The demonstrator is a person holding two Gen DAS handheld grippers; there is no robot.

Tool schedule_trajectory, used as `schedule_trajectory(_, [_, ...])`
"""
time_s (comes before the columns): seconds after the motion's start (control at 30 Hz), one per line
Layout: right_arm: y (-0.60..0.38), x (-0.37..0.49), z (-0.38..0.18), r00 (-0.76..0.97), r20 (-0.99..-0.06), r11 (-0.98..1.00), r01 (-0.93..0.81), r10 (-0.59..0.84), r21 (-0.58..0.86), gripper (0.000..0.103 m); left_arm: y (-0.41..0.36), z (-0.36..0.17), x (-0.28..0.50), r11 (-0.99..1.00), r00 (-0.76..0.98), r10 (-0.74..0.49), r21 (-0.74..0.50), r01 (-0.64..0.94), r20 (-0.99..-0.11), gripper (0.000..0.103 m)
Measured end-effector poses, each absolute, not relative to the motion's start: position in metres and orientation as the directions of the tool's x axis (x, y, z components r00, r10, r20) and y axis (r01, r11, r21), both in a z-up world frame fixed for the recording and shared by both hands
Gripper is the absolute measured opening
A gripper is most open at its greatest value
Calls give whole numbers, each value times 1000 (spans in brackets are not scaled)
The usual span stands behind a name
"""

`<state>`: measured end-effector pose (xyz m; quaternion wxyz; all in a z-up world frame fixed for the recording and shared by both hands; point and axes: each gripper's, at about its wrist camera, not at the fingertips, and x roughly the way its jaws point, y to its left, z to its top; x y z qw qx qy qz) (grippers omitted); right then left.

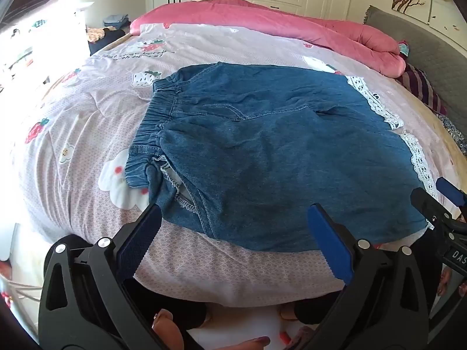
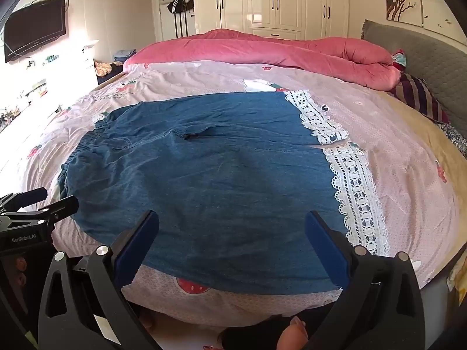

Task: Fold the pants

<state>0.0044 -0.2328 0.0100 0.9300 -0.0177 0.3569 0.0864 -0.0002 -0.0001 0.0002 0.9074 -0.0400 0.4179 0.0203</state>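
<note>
Two grippers are over the near edge of the bed, and neither holds anything: your left gripper and your right gripper both have their blue-padded fingers spread wide, clear of the cloth, angled downward toward the garment. The task's thing, a pair of blue denim pants with an elastic gathered waistband and white lace trim at the leg hems, lies flat on the bed's pale pink quilt printed with strawberries and cartoon figures. The waistband sits to the left in both views, and the lace hems run to the right. The two legs lie side by side, one farther from you, one nearer, with the crotch gap visible between them. Judged from this lay, no fold has been made: the garment is spread to its full width and only roughly smoothed, with a small turned-up flap showing seam stitching at the near waist corner. Everything remains to do, presumably bringing one leg over the other, then folding across the length. Your left gripper is nearest the waist corner and your right nearest the near hem, a reasonable start for lifting the near edge. A rolled pink comforter lies well apart at the far side.
</note>
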Motion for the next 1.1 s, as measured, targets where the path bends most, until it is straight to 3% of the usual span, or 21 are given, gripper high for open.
schedule_trajectory(1.1, [-231,3,8,726,-674,985,-173,140,18,99,1,7,-3,996,667,11,-51,-74,-745,94])
